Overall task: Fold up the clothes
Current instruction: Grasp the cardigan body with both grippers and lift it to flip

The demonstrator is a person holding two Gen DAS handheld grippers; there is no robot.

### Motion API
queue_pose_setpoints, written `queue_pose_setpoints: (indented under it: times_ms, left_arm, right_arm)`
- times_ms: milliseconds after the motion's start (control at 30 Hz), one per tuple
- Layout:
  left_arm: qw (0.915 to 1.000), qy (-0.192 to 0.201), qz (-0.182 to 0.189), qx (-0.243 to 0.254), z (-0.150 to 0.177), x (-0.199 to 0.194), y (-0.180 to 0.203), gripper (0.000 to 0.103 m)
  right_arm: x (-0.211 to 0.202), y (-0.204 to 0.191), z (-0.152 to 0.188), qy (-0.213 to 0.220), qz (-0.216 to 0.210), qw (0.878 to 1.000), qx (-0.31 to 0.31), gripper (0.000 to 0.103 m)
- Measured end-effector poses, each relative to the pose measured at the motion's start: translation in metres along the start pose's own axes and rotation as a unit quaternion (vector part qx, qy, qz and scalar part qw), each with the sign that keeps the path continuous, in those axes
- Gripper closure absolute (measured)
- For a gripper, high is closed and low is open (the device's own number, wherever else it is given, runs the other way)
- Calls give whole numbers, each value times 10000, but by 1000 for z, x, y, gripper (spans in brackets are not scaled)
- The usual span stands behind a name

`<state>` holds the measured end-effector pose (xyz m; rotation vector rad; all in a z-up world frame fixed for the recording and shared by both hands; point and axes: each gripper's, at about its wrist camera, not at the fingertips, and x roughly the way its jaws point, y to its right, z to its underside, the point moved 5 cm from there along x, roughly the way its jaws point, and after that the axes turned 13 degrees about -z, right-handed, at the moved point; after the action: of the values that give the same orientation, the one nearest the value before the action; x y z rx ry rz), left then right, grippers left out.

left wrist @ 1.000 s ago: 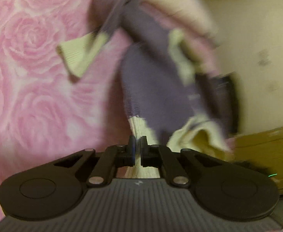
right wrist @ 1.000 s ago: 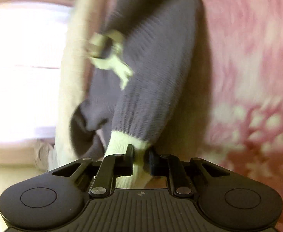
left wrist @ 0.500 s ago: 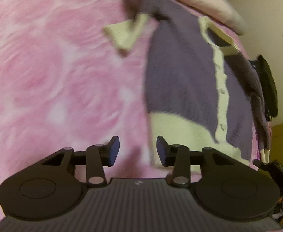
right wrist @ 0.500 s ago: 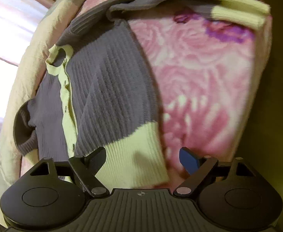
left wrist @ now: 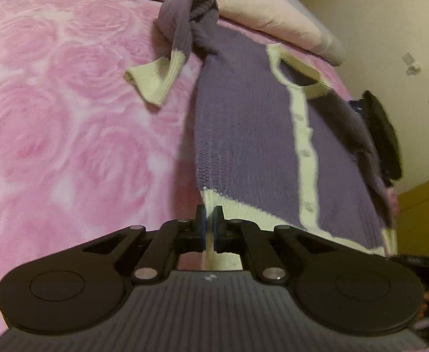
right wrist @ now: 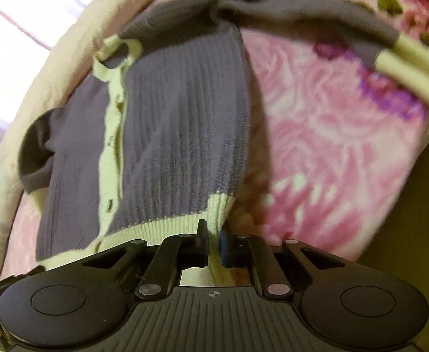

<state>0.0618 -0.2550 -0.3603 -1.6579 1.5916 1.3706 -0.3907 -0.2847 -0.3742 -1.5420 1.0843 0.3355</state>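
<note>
Both hand-held grippers (left wrist: 209, 228) reclamped cardigan (left wrist: 243, 135) hem.

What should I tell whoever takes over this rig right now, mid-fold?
Left tool: shut on the cream hem of the purple cardigan, at one bottom corner.
Right tool: shut on the hem at the other bottom corner.
Cardigan lies front up, buttoned, on the pink rose blanket; one sleeve is bunched near the shoulder, the other sleeve stretches across the bed.
Done: spread flat, both corners gripped.
Left: tuck sleeves in, fold the body.
</note>
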Motion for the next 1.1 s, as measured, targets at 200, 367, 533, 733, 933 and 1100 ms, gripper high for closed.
queue_pose_setpoints:
  times_ms: [200,367,533,733,933,1100]
  left_arm:
    - [9880,-1421,-555,240,98,-10,11,100]
    - [9816,-1122,-1310,825,63,-6,1,88]
    - [9779,389,-1721,1124,-66,6,-8,69]
    - [9438,1293,-1195,2798,-195,53,79,52]
    - [9224,760,-1468,3490,-239,146,139,28]
    - [9055,233,-2384,3503,-225,202,93,83]
  right_arm:
    - [-26,30,42,-887,735,9933,115,98]
    - [-20,34,27,-1220,1310,9832,-350,26]
    - [-11,4,-56,-660,1442,9763,-1474,23]
    - [50,-30,-170,-332,1301,9465,-2933,23]
    - [126,-55,-252,-474,814,9185,-3840,23]
    - [196,-48,-270,-1028,439,9123,-3940,23]
